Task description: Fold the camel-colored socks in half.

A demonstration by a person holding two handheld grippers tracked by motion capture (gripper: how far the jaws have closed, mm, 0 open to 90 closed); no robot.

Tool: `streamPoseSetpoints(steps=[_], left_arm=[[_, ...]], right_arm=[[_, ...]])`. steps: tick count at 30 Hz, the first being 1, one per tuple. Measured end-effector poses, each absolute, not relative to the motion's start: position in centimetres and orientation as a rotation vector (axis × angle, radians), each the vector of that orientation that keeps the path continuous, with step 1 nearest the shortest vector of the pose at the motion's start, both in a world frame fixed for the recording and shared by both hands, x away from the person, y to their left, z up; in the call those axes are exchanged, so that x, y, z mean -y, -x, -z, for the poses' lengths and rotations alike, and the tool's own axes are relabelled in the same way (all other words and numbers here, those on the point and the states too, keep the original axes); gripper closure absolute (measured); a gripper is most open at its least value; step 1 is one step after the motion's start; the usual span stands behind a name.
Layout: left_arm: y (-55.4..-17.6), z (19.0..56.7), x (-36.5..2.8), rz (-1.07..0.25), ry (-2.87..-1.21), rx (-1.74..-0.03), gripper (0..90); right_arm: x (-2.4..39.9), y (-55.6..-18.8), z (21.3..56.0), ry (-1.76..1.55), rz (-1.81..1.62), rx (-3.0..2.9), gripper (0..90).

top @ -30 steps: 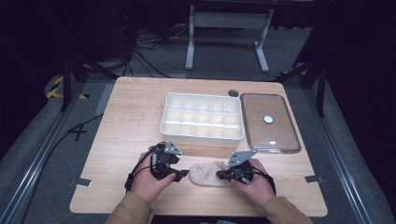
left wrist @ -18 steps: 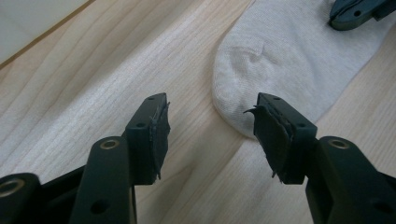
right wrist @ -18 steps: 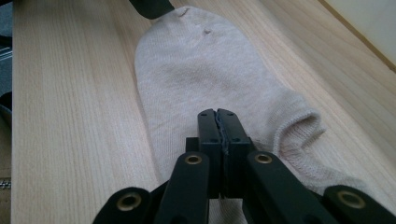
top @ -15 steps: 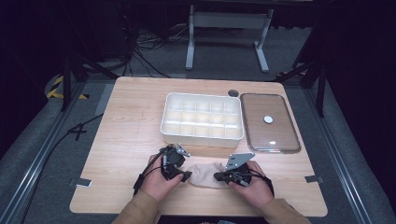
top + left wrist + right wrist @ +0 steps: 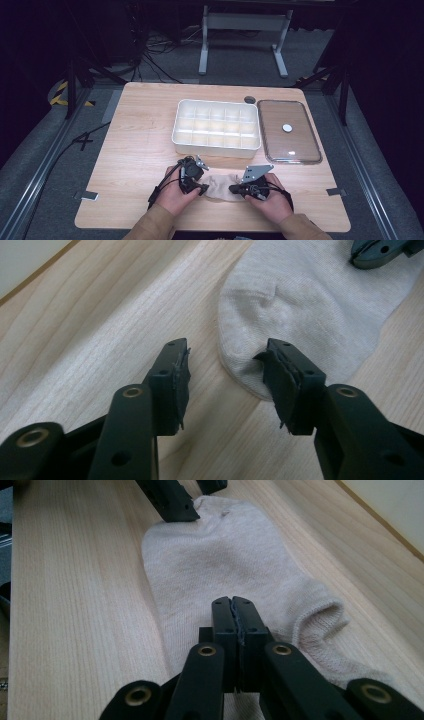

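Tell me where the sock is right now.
In the high view the sock lies flat at the table's near edge, between the left gripper and right gripper, in front of the white divided tray.

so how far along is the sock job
Early. Done: the right gripper has its jaws shut, pressing on the sock near its cuff end, though whether they pinch fabric is unclear. In hand: the left gripper has just been closing at the toe, jaws apart, one touching the edge. Left: the sock lies flat outside the tray.

Closed right tongs (image 5: pixel 234 611) on beige sock (image 5: pixel 220 560)
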State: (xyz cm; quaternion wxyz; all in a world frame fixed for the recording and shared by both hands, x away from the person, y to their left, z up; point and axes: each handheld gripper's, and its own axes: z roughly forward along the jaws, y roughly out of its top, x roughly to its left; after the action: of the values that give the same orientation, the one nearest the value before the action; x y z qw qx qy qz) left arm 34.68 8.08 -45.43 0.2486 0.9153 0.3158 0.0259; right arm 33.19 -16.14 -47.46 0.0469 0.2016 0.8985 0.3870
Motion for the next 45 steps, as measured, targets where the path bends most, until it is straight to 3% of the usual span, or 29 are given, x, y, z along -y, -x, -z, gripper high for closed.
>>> streamPoseSetpoints(steps=[3,10,21,32,45], left_arm=[[-34.6,45.5,-7.9,-0.043,-2.487,-0.847,70.6],[-34.6,45.6,-7.9,0.002,-2.476,-0.826,83.7],[-34.5,45.1,-8.1,-0.032,-2.472,-0.835,86.0],[-34.3,43.2,-8.8,-0.034,-2.440,-0.825,86.0],[-33.8,41.4,-8.3,-0.035,-2.355,-0.754,86.2]], right_arm=[[16.1,-33.2,47.5,-0.608,-1.176,-2.740,90.0],[16.2,-33.1,47.5,-0.610,-1.180,-2.738,90.0],[16.9,-32.8,46.7,-0.601,-1.170,-2.716,89.9],[20.7,-32.8,45.8,-0.721,-1.075,-2.687,90.0],[19.1,-32.8,46.8,-0.692,-1.080,-2.716,90.0]])
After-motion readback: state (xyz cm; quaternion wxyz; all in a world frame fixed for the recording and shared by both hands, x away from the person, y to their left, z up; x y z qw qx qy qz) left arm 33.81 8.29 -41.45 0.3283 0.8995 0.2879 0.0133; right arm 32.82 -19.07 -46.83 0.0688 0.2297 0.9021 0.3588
